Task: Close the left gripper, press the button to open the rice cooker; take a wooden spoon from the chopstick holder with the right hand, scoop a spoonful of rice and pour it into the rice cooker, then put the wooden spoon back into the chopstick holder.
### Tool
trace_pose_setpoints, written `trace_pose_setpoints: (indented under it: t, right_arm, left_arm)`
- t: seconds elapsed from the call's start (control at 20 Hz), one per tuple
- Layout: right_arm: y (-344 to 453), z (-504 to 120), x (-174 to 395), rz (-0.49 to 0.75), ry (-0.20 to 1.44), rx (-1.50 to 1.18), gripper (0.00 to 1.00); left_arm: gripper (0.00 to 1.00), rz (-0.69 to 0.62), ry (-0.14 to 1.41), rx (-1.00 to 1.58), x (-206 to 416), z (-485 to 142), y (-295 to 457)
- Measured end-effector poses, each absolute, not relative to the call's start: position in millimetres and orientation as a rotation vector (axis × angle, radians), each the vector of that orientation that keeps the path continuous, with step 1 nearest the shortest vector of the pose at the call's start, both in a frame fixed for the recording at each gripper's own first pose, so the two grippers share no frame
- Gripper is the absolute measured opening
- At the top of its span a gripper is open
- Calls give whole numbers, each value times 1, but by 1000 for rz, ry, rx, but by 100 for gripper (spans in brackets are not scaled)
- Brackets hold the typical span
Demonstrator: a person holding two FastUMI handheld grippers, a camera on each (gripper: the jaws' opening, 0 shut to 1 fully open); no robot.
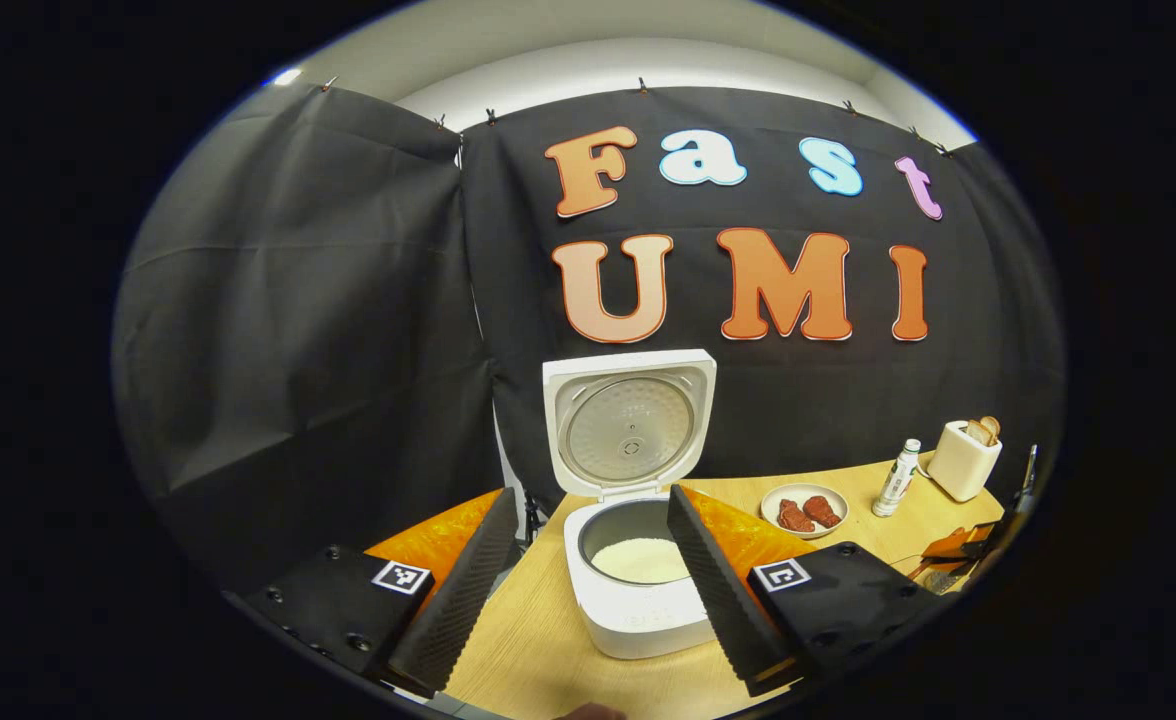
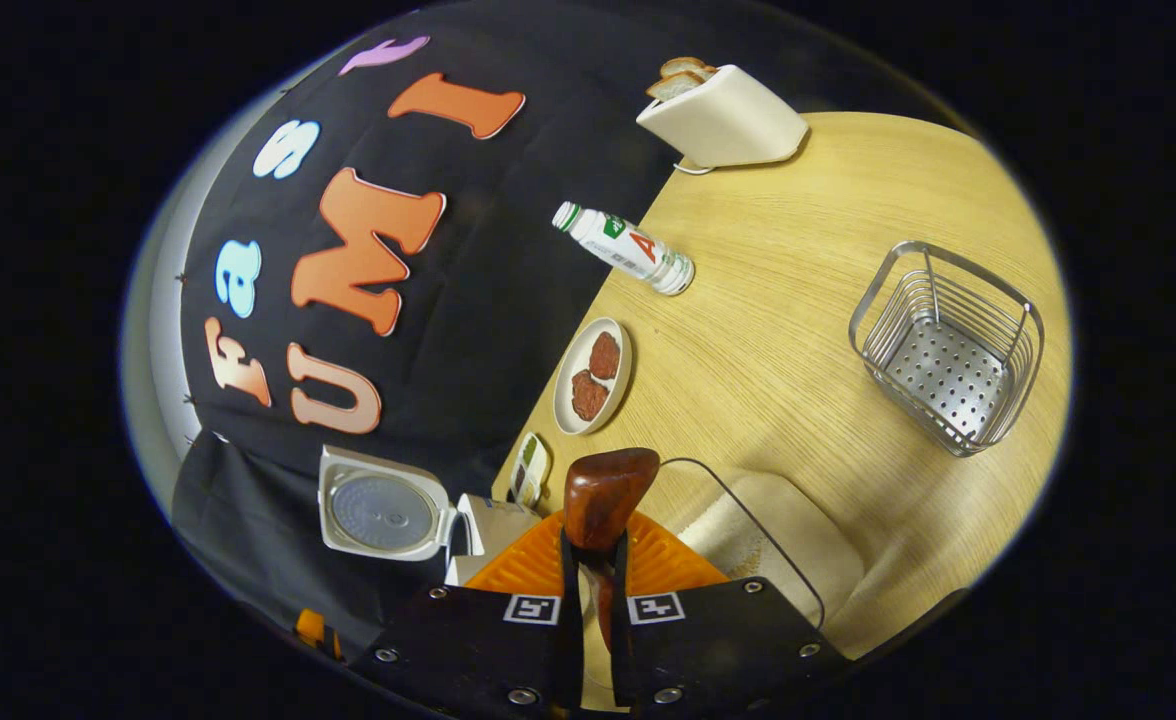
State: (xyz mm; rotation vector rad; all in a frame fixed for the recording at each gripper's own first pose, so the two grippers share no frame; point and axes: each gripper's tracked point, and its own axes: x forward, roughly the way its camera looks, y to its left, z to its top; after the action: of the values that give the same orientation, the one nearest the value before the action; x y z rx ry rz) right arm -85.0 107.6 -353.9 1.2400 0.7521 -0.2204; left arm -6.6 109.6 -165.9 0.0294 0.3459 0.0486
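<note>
Right now the rice cooker (image 1: pixel 638 590) stands near the worktop's (image 1: pixel 548 650) left edge with its lid (image 1: pixel 630 425) swung upright and white rice showing in the inner pot. The left gripper (image 1: pixel 588 590) hangs before it, jaws spread wide, holding nothing. The right gripper (image 2: pixel 595 600) has its jaws narrowed on the wooden spoon (image 2: pixel 603 495) — both fingers press the handle, the bowl of the spoon jutting out ahead, over a clear container of rice (image 2: pixel 758 530). The chopstick holder (image 2: pixel 948 345), a wire basket, stands apart from the spoon toward the worktop's right side. Along the back edge sit a plate of meat (image 2: pixel 593 375), a bottle (image 2: pixel 628 250) and a toaster (image 2: pixel 723 120).
</note>
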Motion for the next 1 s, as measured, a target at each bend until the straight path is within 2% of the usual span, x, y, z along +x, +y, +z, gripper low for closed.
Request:
trace_pose_setpoints:
  t: [0.25,0.55,0.8,1.0]
  right_arm:
    - [97,-321,-61,-218,660,1380,10]
    - [122,-278,-20,-168,579,1540,10]
    - [170,-243,29,-85,586,1577,11]
    - [219,-228,70,15,643,1586,10]
  left_arm:
    - [99,47,329,19,-7,-163,113]
    - [100,41,335,-4,-13,-166,136]
    - [100,83,345,-19,-27,-171,173]
    - [100,182,343,-11,-45,-171,198]
